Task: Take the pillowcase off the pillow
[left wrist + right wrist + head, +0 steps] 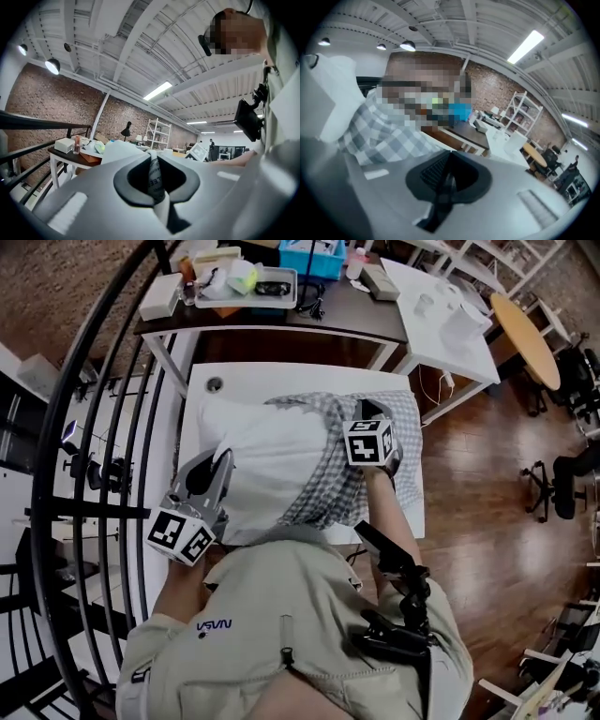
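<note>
A white pillow (267,456) lies on the white table (300,376), its left part bare. The grey-and-white checked pillowcase (342,484) still covers its right part, bunched there. My left gripper (223,465) sits at the pillow's near left edge. In the left gripper view it (152,161) is shut with a strip of the pillow's white fabric (154,180) pinched between the jaws. My right gripper (368,412) is on the far right of the pillowcase. In the right gripper view it (449,161) is shut on a thin fold of checked cloth (443,194), with more pillowcase (389,136) at the left.
A dark desk (356,310) with boxes and a tray stands behind the table. A white table (450,334) and a round wooden table (525,334) are at the right. A black railing (103,427) runs along the left. Office chairs (562,474) stand on the wood floor.
</note>
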`<state>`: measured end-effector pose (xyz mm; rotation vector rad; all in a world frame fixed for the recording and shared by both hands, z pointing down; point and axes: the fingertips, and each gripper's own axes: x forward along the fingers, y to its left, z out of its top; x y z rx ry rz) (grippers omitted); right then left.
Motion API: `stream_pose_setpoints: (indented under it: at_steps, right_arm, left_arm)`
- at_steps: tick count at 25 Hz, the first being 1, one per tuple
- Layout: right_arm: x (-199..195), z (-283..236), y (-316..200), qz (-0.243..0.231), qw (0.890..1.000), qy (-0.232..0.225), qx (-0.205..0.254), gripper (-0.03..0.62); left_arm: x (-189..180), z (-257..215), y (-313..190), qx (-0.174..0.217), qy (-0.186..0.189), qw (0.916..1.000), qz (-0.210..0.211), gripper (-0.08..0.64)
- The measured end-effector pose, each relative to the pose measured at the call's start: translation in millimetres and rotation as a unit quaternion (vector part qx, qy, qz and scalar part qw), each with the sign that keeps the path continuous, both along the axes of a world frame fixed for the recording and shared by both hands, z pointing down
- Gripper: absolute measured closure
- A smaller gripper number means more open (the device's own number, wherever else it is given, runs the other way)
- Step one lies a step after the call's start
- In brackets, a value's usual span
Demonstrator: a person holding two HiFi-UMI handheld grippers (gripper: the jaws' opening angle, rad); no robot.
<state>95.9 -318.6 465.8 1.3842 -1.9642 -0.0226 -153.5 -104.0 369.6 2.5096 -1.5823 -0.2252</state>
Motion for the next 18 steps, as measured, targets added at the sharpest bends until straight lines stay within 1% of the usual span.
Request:
stream_pose_setpoints:
  at_steps: [2, 4, 5, 7, 9, 10, 12, 14, 15, 16, 18]
  right_arm:
    - [16, 7, -8, 0.027, 1.000, 0.001, 0.004, 0.584]
    - [21, 22, -12, 0.032, 0.999, 0.002, -0.002, 0.584]
    - [20, 29, -12, 0.023, 1.000, 0.001, -0.007, 0.583]
    - [14, 35, -10, -0.001, 1.000, -0.012, -0.011, 0.580]
    - [6, 28, -3, -0.015, 0.999, -0.040, -0.005, 0.569]
    - [2, 23, 4, -0.015, 0.998, -0.061, -0.003, 0.563]
    - [-4, 14, 26, -0.013, 0.994, -0.111, -0.002, 0.534]
    - [-11, 7, 57, -0.020, 0.988, -0.150, -0.005, 0.514]
    - [-14, 6, 74, -0.024, 0.986, -0.165, -0.009, 0.500]
    - [-17, 5, 92, -0.028, 0.984, -0.178, -0.012, 0.496]
    - [-22, 8, 128, -0.031, 0.979, -0.201, -0.022, 0.482]
  left_arm:
    - [-5, 14, -21, -0.016, 0.001, 0.9999, 0.003, 0.543]
    - [-5, 40, -45, -0.046, -0.011, 0.9989, 0.008, 0.543]
    - [-3, 54, -59, -0.060, -0.024, 0.9978, 0.009, 0.542]
    - [1, 75, -85, -0.078, -0.067, 0.9947, 0.010, 0.537]
    - [5, 87, -103, -0.084, -0.106, 0.9906, 0.017, 0.523]
    - [5, 90, -107, -0.087, -0.117, 0.9891, 0.021, 0.515]
    - [3, 90, -107, -0.091, -0.123, 0.9878, 0.026, 0.413]
    - [4, 87, -93, -0.095, -0.129, 0.9865, 0.033, 0.313]
    - [7, 86, -82, -0.098, -0.137, 0.9850, 0.040, 0.287]
    - [12, 85, -69, -0.099, -0.146, 0.9830, 0.049, 0.278]
    - [29, 89, -41, -0.103, -0.166, 0.9779, 0.075, 0.276]
